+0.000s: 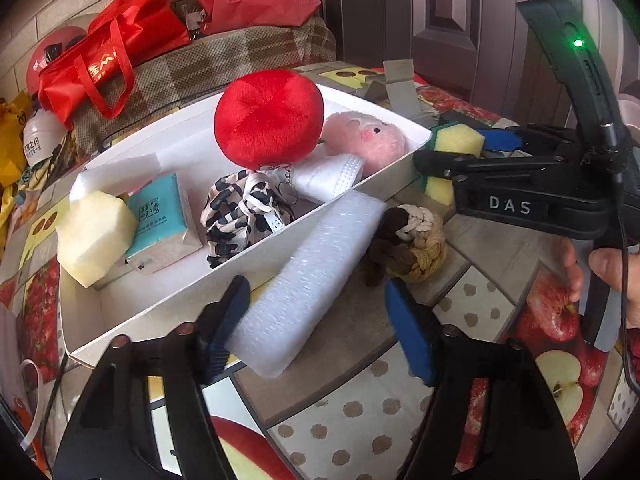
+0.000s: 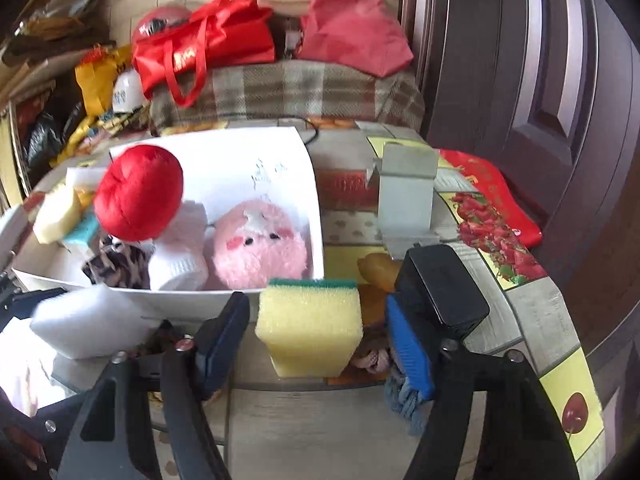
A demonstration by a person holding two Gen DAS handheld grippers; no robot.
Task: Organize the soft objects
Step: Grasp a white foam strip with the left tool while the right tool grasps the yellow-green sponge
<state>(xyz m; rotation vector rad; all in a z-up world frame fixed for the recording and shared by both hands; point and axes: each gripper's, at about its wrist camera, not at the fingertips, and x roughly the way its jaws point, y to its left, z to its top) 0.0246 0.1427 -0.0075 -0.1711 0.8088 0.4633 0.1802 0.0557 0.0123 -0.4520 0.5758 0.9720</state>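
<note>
A white box (image 1: 120, 312) holds a red plush ball (image 1: 268, 116), a pink plush toy (image 1: 368, 140), a white rolled cloth (image 1: 328, 178), a black-and-white scarf (image 1: 240, 212), a teal tissue pack (image 1: 160, 216) and a pale sponge (image 1: 94, 236). A white foam block (image 1: 308, 280) lies against the box's near wall, between the fingers of my open left gripper (image 1: 316, 332). A brown knitted toy (image 1: 412, 240) lies beside it. My right gripper (image 2: 316, 340) is open around a yellow-green sponge (image 2: 310, 324), which stands on the table by the box (image 2: 192, 296).
A black block (image 2: 440, 288), a grey card stand (image 2: 406, 200) and a small cloth (image 2: 404, 400) lie right of the box. Red bags (image 2: 208, 48) sit on a plaid cushion (image 2: 288, 92) behind. The fruit-print tablecloth (image 1: 360, 412) covers the table.
</note>
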